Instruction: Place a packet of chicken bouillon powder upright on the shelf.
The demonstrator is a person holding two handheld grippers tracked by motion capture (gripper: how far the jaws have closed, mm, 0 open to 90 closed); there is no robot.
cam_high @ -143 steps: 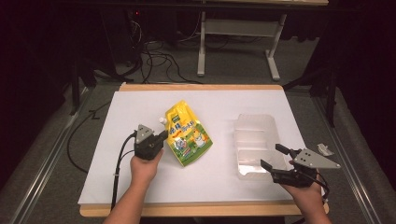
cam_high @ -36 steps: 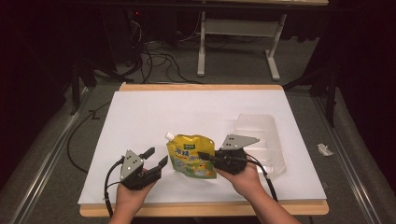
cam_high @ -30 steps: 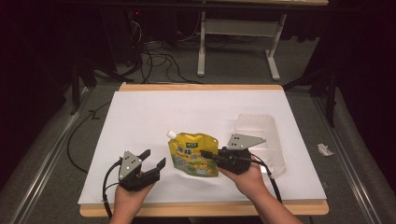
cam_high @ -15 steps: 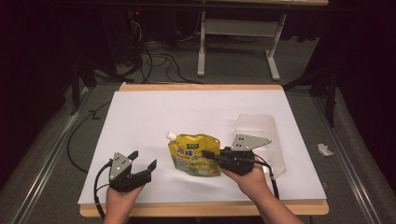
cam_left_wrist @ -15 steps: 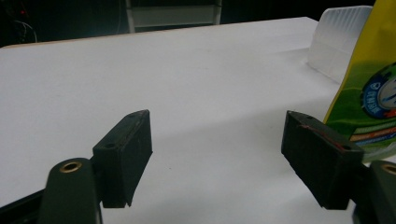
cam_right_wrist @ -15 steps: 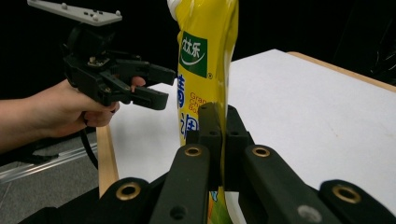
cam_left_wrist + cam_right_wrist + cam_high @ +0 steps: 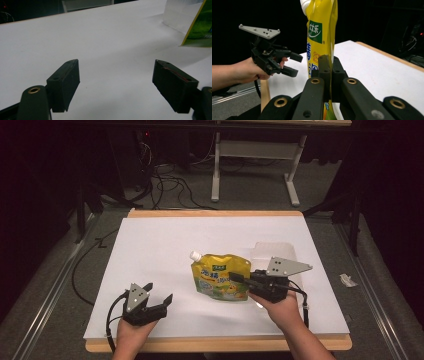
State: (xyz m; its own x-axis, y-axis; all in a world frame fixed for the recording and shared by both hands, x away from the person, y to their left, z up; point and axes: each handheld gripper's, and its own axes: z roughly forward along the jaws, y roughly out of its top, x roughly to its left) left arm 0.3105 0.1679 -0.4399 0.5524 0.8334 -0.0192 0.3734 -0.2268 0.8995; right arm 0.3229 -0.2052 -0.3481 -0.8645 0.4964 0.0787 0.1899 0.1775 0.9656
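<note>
A yellow spouted pouch [image 7: 220,275] with green print is held up off the white table near its middle. My right gripper [image 7: 239,280] is shut on the pouch's right edge; in the right gripper view the jaws pinch the pouch [image 7: 321,37] between them. My left gripper [image 7: 161,301] hovers near the front left of the table, open and holding nothing. In the left gripper view its jaws stand wide apart over bare white surface, with the pouch's edge [image 7: 197,27] at the far right. The left gripper [image 7: 293,64] also appears in the right gripper view, beyond the pouch.
A clear plastic tray [image 7: 272,252] lies on the table behind my right gripper. The white sheet [image 7: 210,235] covers a wooden table. Cables and a desk frame [image 7: 250,165] stand on the floor beyond the far edge. A small white scrap [image 7: 346,280] lies right of the table.
The left gripper has let go of the pouch and drawn back to the front left. The right gripper has taken the pouch by its edge and holds it lifted.
</note>
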